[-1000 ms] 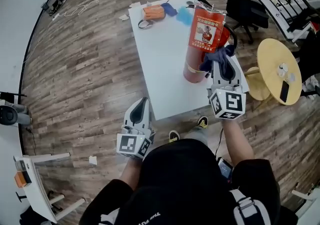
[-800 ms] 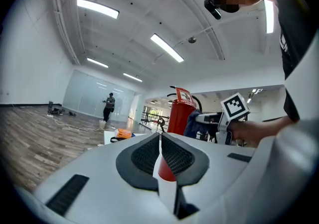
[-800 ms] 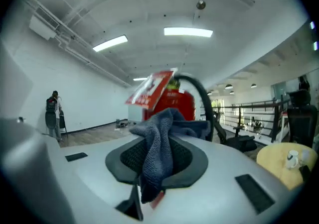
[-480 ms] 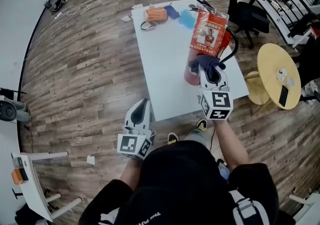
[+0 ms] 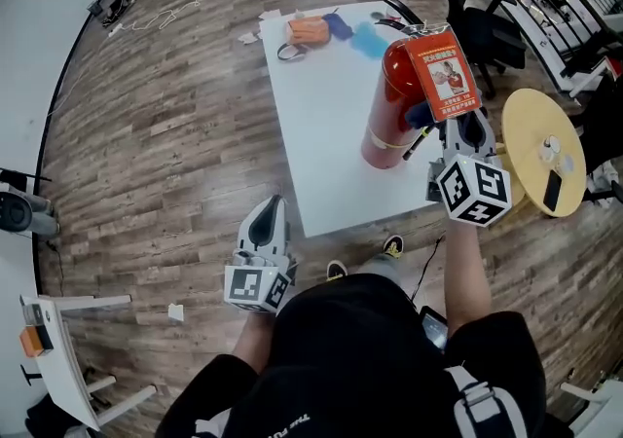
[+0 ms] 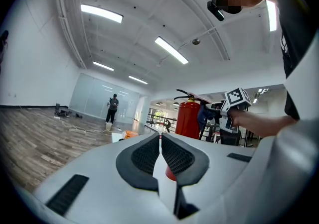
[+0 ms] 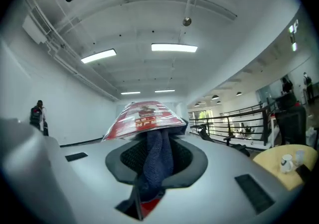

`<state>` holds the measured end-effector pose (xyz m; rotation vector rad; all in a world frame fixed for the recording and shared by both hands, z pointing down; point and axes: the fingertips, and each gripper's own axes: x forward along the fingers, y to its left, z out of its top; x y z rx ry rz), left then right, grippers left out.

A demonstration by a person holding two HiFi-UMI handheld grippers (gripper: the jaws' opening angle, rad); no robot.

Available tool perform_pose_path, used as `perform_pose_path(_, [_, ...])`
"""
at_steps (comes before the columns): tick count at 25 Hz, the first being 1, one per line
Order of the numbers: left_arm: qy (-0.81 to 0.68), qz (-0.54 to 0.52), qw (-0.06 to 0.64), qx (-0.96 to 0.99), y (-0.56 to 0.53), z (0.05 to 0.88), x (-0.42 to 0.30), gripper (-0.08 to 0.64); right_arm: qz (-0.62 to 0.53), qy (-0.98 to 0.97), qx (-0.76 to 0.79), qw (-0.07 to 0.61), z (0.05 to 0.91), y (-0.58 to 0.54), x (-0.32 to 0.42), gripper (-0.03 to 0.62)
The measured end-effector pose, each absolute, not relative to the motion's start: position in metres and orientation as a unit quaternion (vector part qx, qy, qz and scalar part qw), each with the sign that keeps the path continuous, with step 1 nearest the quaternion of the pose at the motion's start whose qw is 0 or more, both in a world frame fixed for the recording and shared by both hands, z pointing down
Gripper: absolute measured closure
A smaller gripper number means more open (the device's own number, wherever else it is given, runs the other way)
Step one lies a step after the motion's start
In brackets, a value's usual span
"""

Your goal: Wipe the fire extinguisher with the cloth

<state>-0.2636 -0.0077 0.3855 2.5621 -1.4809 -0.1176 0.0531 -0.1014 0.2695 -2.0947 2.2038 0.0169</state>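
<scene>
Head view, fire extinguisher [image 5: 386, 100]: red, standing on the white desk [image 5: 321, 134] near its right edge; valve and handle covered by a hanging card.
Head view, card [image 5: 445, 73]: red and white, with a small picture and lines of print too fine to read.
Head view, cloth [image 5: 420, 116]: dark blue, only a small bunch showing between the cylinder and the right gripper [image 5: 456, 127]; the rest tucked under the card.
Head view, right gripper: jaws masked here by cloth and card; black-and-white marker cube [image 5: 474, 191] facing up.
Head view, left gripper [image 5: 272, 207]: held over the wood floor [image 5: 146, 134] just off the desk's near corner, well apart from the fire extinguisher.
Head view, far end of desk: an orange item [image 5: 307, 30] and a blue item [image 5: 368, 37], too small to identify.
Left gripper view, left gripper [image 6: 160, 141]: jaws clenched pad to pad, nothing between them.
Left gripper view, fire extinguisher [image 6: 188, 118]: upright beyond the jaw tips, base cut off by the gripper body; cloth [image 6: 205, 114] against its right side, marker cube [image 6: 236, 99] just behind.
Right gripper view, right gripper [image 7: 158, 141]: jaws grasping the cloth [image 7: 157, 161], which hangs down between the pads and hides the gap.
Right gripper view, card [image 7: 144, 118]: just ahead of the jaw tips, seen at a flat angle; print skewed and unreadable; cylinder hidden behind it.
Right gripper view, round yellow table [image 7: 284, 163]: lower right, cut off by the edge of the frame.
</scene>
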Motion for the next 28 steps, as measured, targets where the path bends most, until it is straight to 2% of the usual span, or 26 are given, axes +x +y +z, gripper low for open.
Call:
perform_pose_path(4, [-0.494, -0.033, 0.092, 0.864, -0.01, 0.388, -0.264, 0.528, 0.042, 0.741, -0.67, 0.023, 0.263, -0.104, 0.035, 0.512])
perform_pose_path(10, [-0.475, -0.039, 0.083, 0.875, -0.016, 0.377, -0.247, 0.528, 0.142, 0.771, -0.617, -0.068, 0.258, -0.108, -0.03, 0.512])
perform_pose_path(14, [-0.471, -0.042, 0.081, 0.877, -0.013, 0.377, -0.244, 0.528, 0.062, 0.777, -0.621, -0.084, 0.315, -0.104, 0.0, 0.512])
perform_pose_path(17, [-0.472, -0.039, 0.081, 0.877, -0.013, 0.379, -0.245, 0.528, 0.006, 0.778, -0.623, -0.084, 0.355, -0.106, 0.021, 0.512])
perform_pose_path(19, [-0.471, -0.037, 0.081, 0.877, -0.014, 0.379, -0.243, 0.528, 0.012, 0.783, -0.619, -0.061, 0.341, -0.104, 0.024, 0.512])
perform_pose_path(21, [-0.468, -0.037, 0.081, 0.879, -0.014, 0.378, -0.239, 0.528, 0.052, 0.787, -0.614, -0.037, 0.306, -0.101, 0.021, 0.512])
perform_pose_path(24, [-0.463, -0.037, 0.081, 0.882, -0.013, 0.379, -0.233, 0.528, 0.137, 0.798, -0.586, -0.039, 0.249, -0.092, -0.002, 0.512])
perform_pose_path(26, [-0.46, -0.038, 0.082, 0.883, -0.015, 0.378, -0.229, 0.528, 0.182, 0.801, -0.565, -0.085, 0.227, -0.094, -0.023, 0.512])
perform_pose_path(28, [-0.458, -0.038, 0.081, 0.885, -0.017, 0.377, -0.227, 0.528, 0.196, 0.782, -0.569, -0.163, 0.227, -0.109, -0.028, 0.512])
